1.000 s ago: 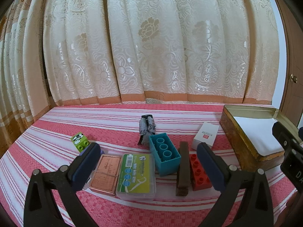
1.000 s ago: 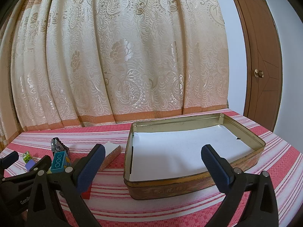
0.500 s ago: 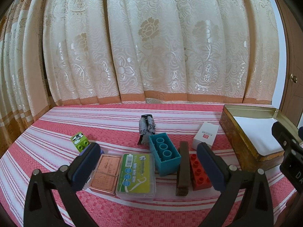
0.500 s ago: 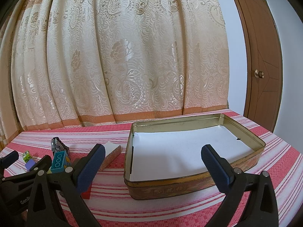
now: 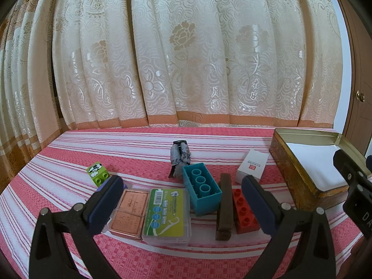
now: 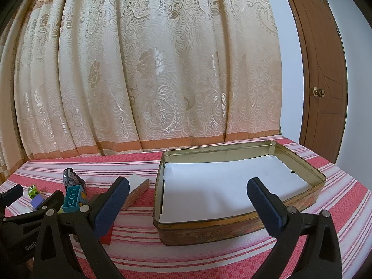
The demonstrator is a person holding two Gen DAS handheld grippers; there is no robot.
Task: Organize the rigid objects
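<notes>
**A:** So the stuff to sort is bunched on the left side of the striped surface [image 5: 162, 144]: a teal brick [image 5: 201, 191] lying on its side, a red brick [image 5: 244, 209] with a dark brown bar [image 5: 225, 205] touching its left edge, a clear floss pick box [image 5: 167, 212], a copper-coloured case [image 5: 129, 214] right against that, a small green brick [image 5: 98, 174] further back, a grey patterned clip thing [image 5: 180, 157] just behind the teal one, and a little white box [image 5: 252, 166] near the tin [image 6: 232, 229]. The tin is open, paper-lined, nothing in it yet as far as I can see.

**B:** And the grippers?

**A:** Left gripper [image 5: 180, 205] is spread wide, hovering low over the floss box and the bar, holding nothing. Right gripper [image 6: 186, 203] is also spread and empty, parked in front of the tin.

**B:** So nothing's been grabbed. What would you go for first?

**A:** My guess is something with free sides, like the teal brick. The floss box and copper case are flat and pressed together, so a finger won't slip between them easily. Same with the bar and red brick. I'd come straight down, pinch across the short sides, lift clear before swinging over, and watch the tin's raised rim on the way in.
</notes>
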